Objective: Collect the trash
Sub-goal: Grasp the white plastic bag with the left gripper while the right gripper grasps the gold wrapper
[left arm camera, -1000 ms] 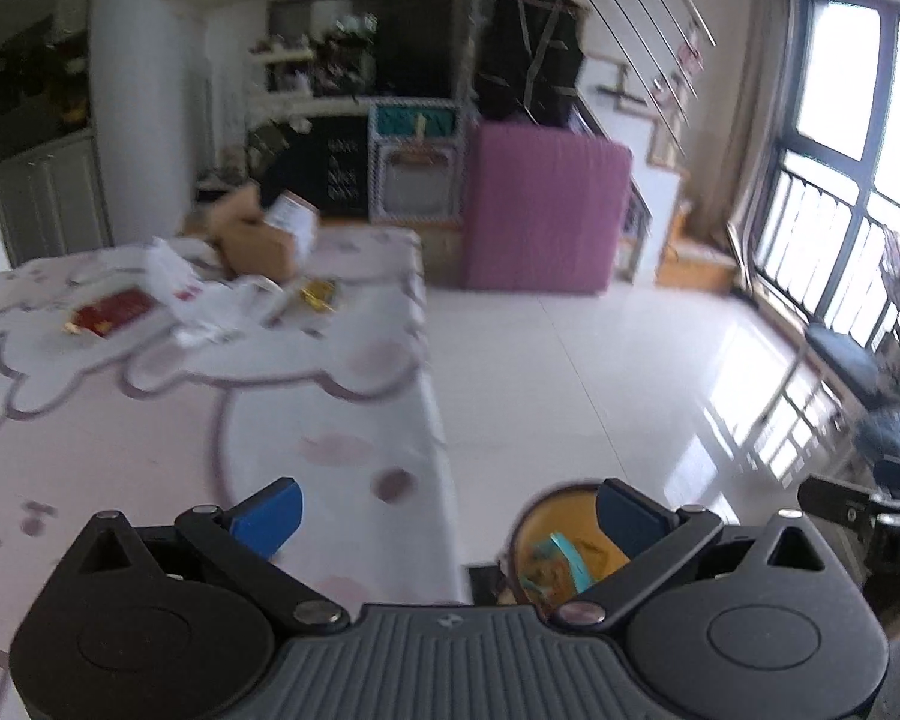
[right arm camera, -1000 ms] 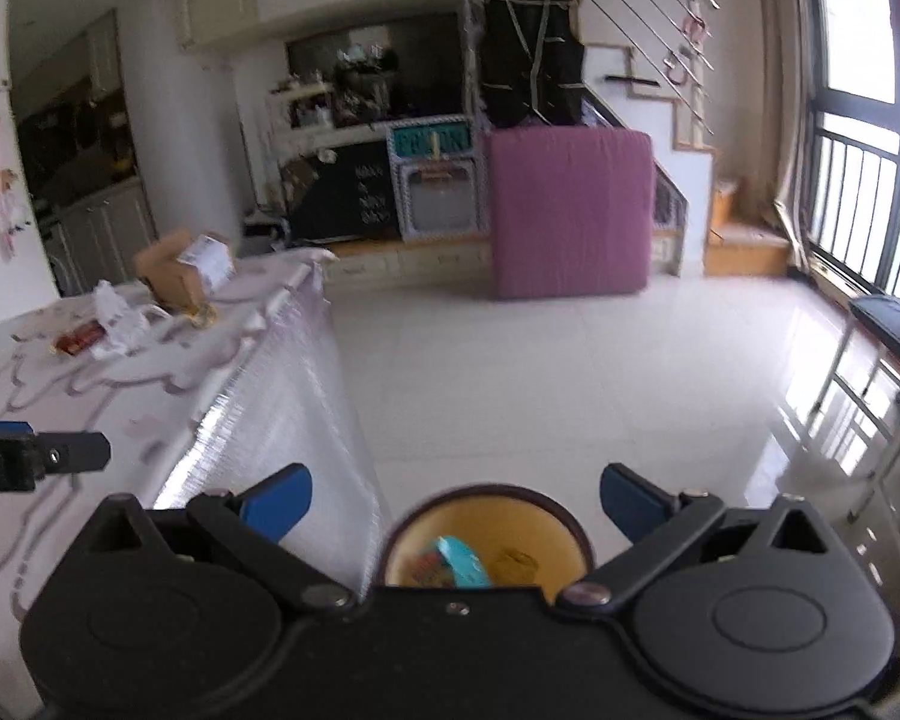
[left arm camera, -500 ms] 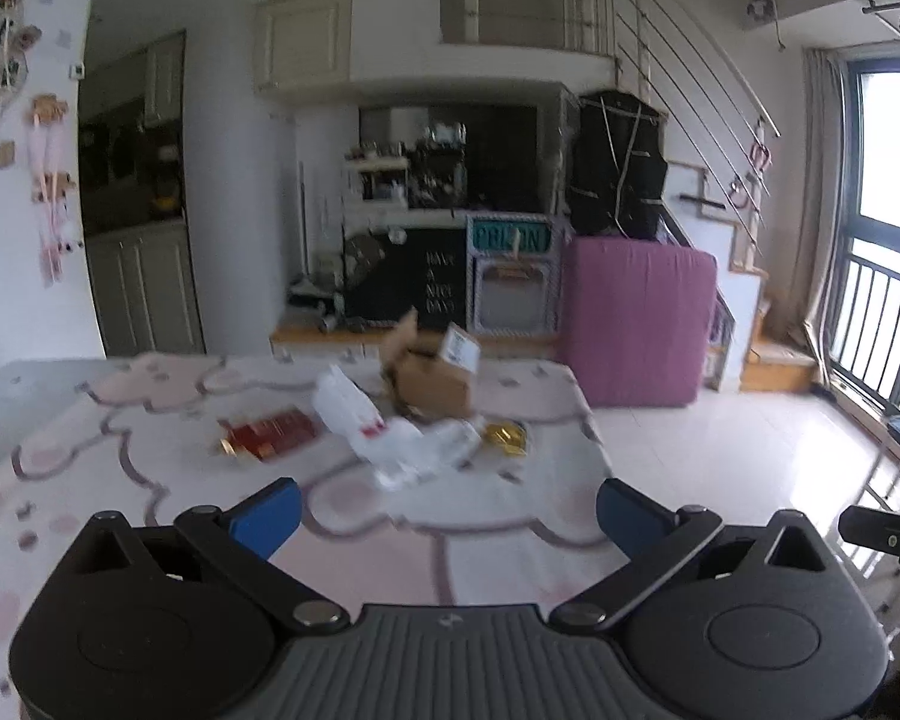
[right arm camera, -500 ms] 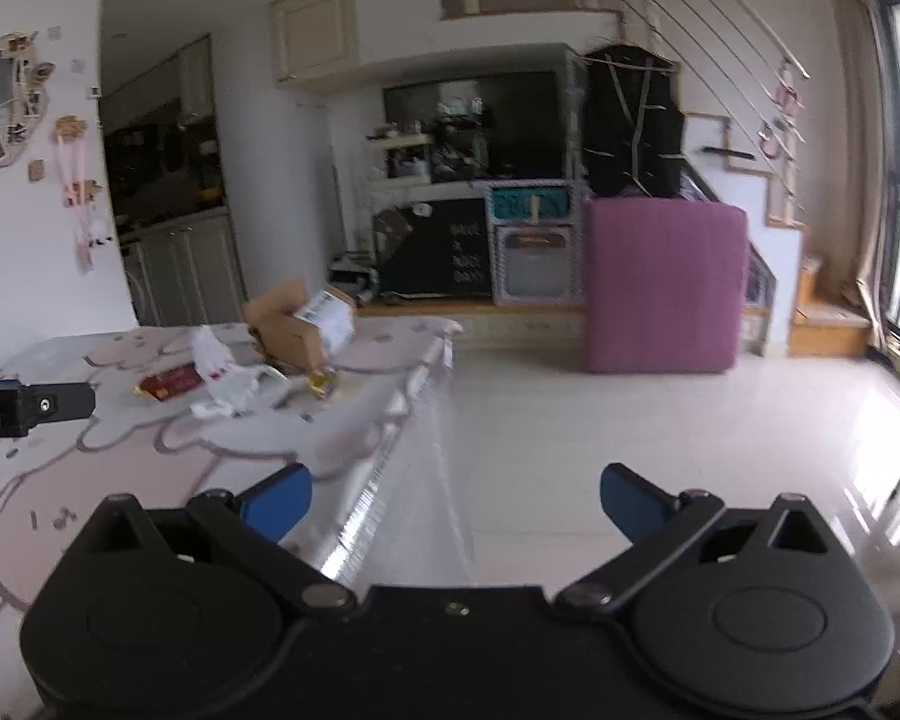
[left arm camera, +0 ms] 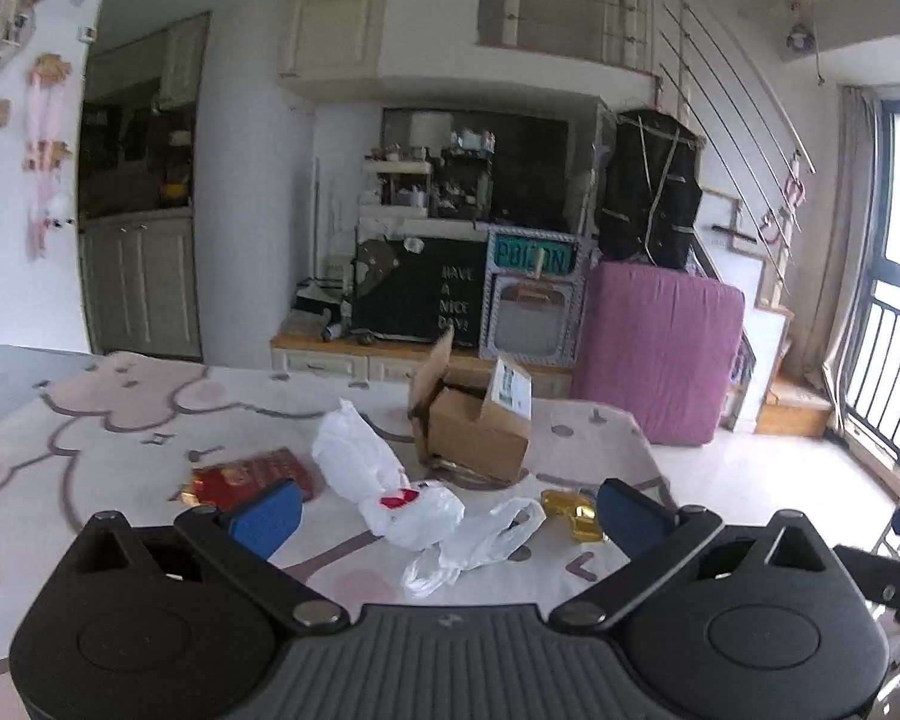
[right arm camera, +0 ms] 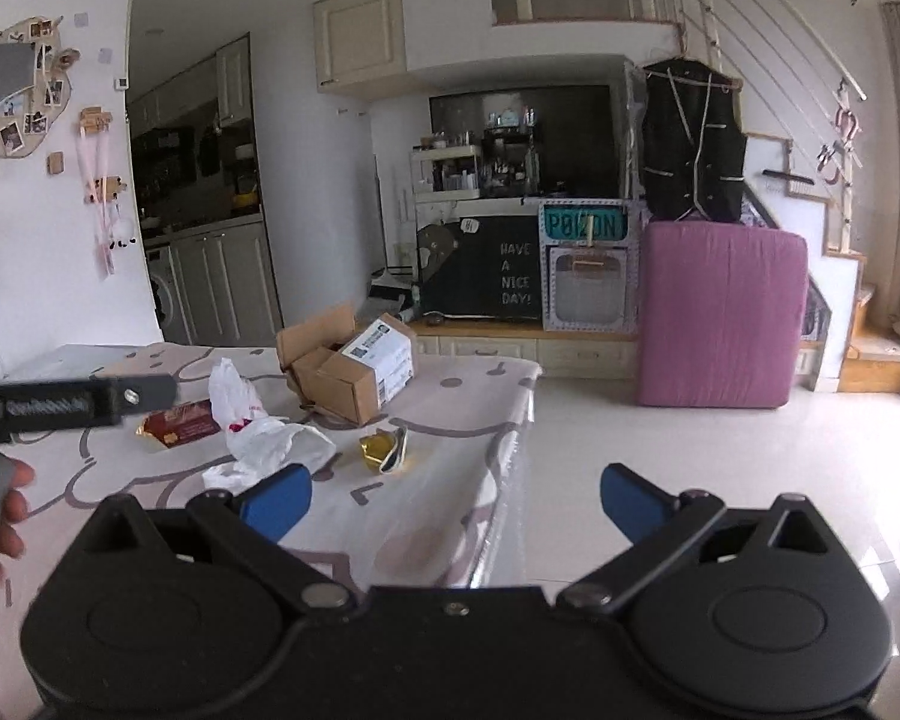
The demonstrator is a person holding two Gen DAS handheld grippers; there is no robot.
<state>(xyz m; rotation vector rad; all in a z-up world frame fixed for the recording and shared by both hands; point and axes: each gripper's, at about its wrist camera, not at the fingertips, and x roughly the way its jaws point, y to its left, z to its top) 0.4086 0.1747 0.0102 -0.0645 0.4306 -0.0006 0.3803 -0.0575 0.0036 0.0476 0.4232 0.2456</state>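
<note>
Left wrist view first: my left gripper (left arm camera: 444,510) is spread wide with nothing between its blue pads, and a second ago it was looking down at a yellow bin on the floor, whereas now it has swung up to face the table (left arm camera: 90,450). My right gripper (right arm camera: 456,495) has made the same lift and is likewise wide apart and empty, aimed along the table's edge. I read that as one drop finished and the next pickup beginning. Nearest ahead lies the crumpled white plastic bag (left arm camera: 414,498), with the gold wrapper (left arm camera: 573,513) just to its right and the red packet (left arm camera: 252,477) to its left. Behind them sits the open cardboard box (left arm camera: 474,426). Beyond, the purple mattress (left arm camera: 660,354) leans by the stairs.
</note>
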